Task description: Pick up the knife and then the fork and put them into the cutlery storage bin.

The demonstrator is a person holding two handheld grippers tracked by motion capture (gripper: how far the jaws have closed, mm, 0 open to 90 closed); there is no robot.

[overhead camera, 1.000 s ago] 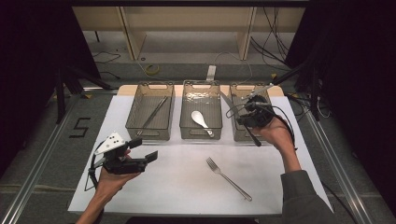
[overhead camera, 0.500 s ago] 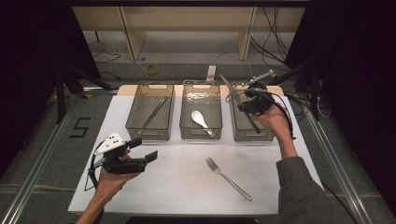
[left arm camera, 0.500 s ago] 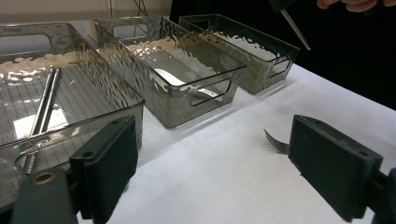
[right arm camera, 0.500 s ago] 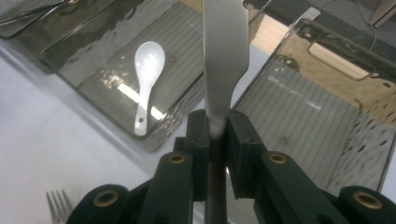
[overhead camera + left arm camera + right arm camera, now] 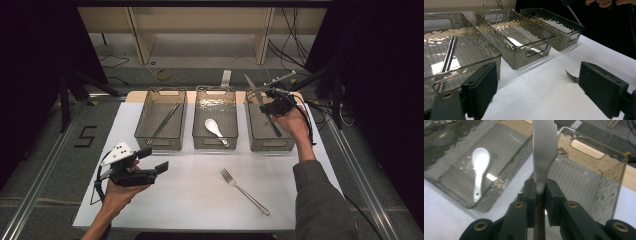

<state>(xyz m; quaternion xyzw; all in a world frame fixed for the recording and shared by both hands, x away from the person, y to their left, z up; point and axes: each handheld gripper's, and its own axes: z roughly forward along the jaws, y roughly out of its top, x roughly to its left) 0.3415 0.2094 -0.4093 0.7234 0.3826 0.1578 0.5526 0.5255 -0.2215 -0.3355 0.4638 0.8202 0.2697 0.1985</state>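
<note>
1. Your right gripper (image 5: 540, 188) pinches the knife (image 5: 543, 150) in its jaws, above the right bin (image 5: 257, 127).
2. Your left gripper (image 5: 152, 161) hovers over the worktop (image 5: 200, 195), jaws spread.

In the right gripper view, the flat silver knife (image 5: 543, 152) runs off the top edge, so its tip is cut away, and its handle disappears between the black jaws of the right hand-held gripper (image 5: 540, 191). In the left gripper view, the left hand-held gripper (image 5: 549, 87) hides most of the silver metal fork (image 5: 571, 77); only a curved sliver shows beside one jaw.
</note>
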